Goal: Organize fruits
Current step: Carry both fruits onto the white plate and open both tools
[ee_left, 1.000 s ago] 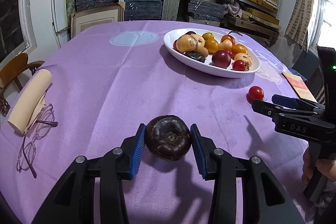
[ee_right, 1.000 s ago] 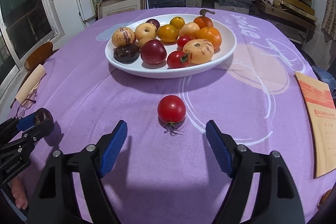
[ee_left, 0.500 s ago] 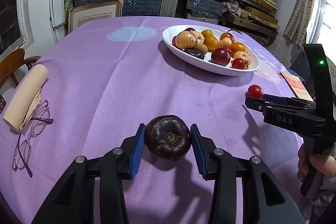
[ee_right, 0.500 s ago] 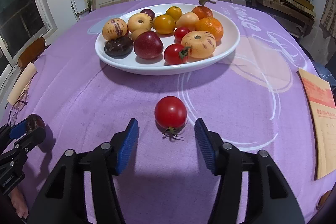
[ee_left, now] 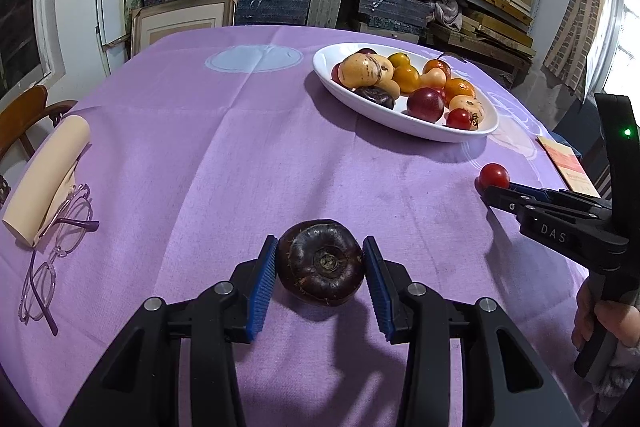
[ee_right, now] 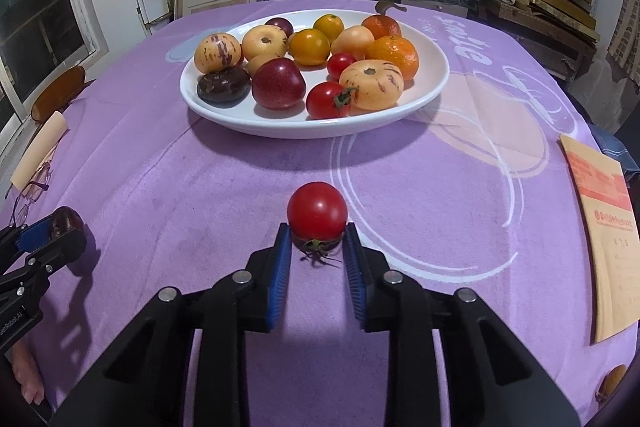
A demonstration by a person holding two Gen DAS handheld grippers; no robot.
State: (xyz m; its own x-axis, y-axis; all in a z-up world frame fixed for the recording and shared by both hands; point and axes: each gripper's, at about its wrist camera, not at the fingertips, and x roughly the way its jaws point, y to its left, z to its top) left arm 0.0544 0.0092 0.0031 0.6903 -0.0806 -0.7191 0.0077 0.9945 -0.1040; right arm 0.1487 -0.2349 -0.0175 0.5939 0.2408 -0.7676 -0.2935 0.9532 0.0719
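White plate (ee_right: 432, 95) heaped with fruits, left claw (ee_left: 320, 267) gripping dark fruit (ee_left: 320, 263), right claw (ee_right: 314, 247) clenching tomato (ee_right: 317, 211)

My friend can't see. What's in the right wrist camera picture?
The right gripper is shut on a red tomato on a purple tablecloth. Behind it is a white bowl full of fruit.

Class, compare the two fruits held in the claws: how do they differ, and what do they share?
The dark fruit is brown-purple, dull and squat; the tomato is bright red, glossy and round. The dark fruit looks the larger. It sits in the left claw, the tomato in the right claw. Both are gripped between blue pads, outside the white bowl.
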